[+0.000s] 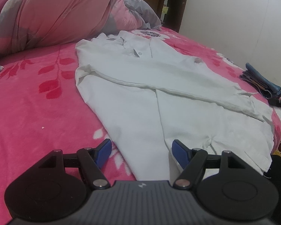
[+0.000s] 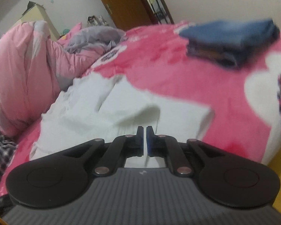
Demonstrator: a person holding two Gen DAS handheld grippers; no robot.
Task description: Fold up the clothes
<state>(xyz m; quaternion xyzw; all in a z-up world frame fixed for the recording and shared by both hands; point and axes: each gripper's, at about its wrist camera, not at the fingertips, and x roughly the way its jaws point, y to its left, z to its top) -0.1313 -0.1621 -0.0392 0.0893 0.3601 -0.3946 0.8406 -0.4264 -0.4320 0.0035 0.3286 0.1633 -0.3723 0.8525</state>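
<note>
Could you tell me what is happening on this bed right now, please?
A person with a gripper in each hand is folding a white shirt spread on a pink floral blanket. One sleeve already lies across its front. The left gripper is open, poised over the shirt's bottom hem. The right gripper is nearly closed, apparently pinching a fold of the white cloth. Folded blue jeans sit nearby, beside a pink duvet.

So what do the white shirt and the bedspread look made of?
White shirt: thin woven cloth, likely cotton or a blend; matte, with fine wrinkles and crisp seams. Bedspread: plush fleece, judging by its fuzzy, soft-edged printed leaves.
</note>
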